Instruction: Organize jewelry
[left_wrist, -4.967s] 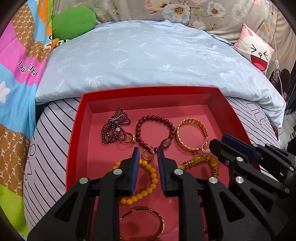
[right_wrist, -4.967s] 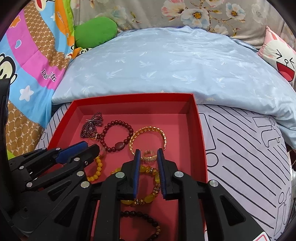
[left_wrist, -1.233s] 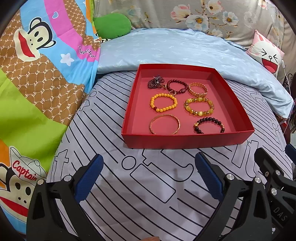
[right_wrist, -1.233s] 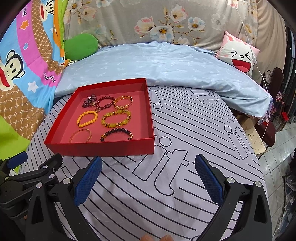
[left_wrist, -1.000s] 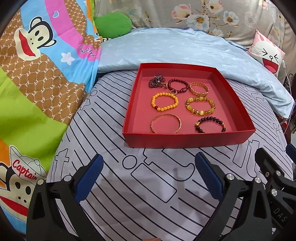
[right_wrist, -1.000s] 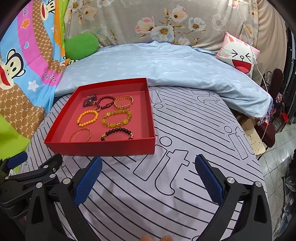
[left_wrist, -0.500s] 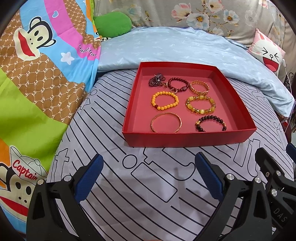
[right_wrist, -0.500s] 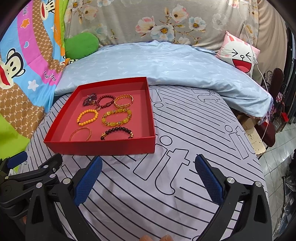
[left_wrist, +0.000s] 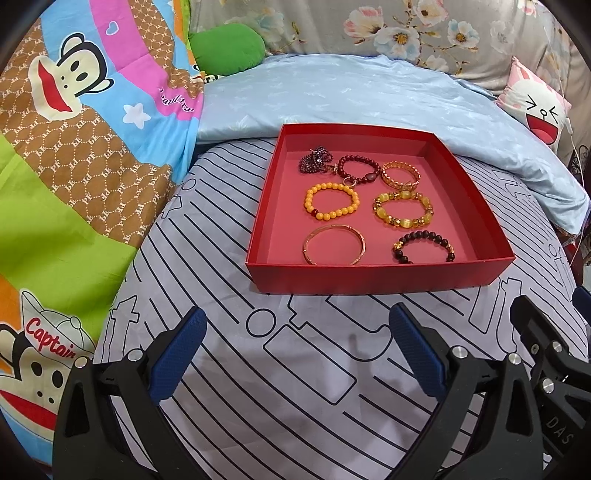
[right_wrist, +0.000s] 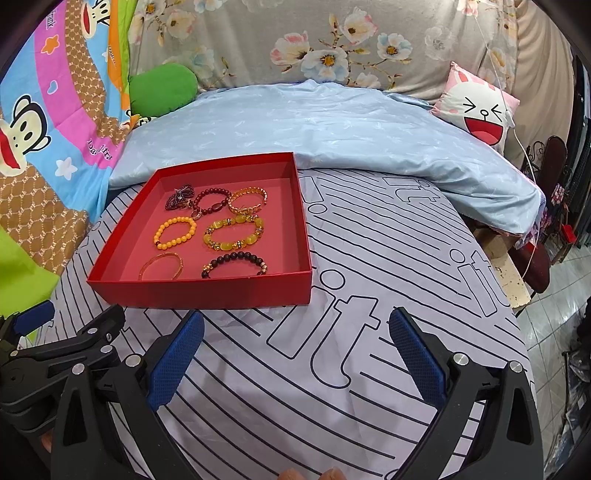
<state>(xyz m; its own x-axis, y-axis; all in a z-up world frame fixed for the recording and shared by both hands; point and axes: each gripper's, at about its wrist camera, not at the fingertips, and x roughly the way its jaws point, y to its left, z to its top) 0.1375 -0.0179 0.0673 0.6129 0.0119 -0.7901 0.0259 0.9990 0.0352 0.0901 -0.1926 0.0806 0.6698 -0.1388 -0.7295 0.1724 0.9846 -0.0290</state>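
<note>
A shallow red box (left_wrist: 373, 277) (right_wrist: 207, 291) sits on the striped bedsheet. Inside lie several bracelets in two columns: a dark beaded cluster (left_wrist: 316, 160), a maroon bead bracelet (left_wrist: 358, 170), a gold chain bracelet (left_wrist: 400, 175), an orange bead bracelet (left_wrist: 331, 201) (right_wrist: 175, 230), a yellow stone bracelet (left_wrist: 402, 208) (right_wrist: 234, 230), a thin gold bangle (left_wrist: 334, 244) (right_wrist: 161, 266) and a dark bead bracelet (left_wrist: 424, 245) (right_wrist: 234, 264). My left gripper (left_wrist: 295, 332) is open and empty, in front of the box. My right gripper (right_wrist: 295, 336) is open and empty, in front of the box's right corner.
A light blue quilt (right_wrist: 325, 125) lies behind the box. A cartoon monkey blanket (left_wrist: 74, 147) rises at the left. A green cushion (left_wrist: 229, 48) and a white-pink face cushion (right_wrist: 480, 107) lie at the back. The bed edge drops off at the right (right_wrist: 517, 295).
Five seconds ago both grippers were nearly shut low over the bracelets in the box. They have since pulled back and opened. Over the last second, only slight camera drift.
</note>
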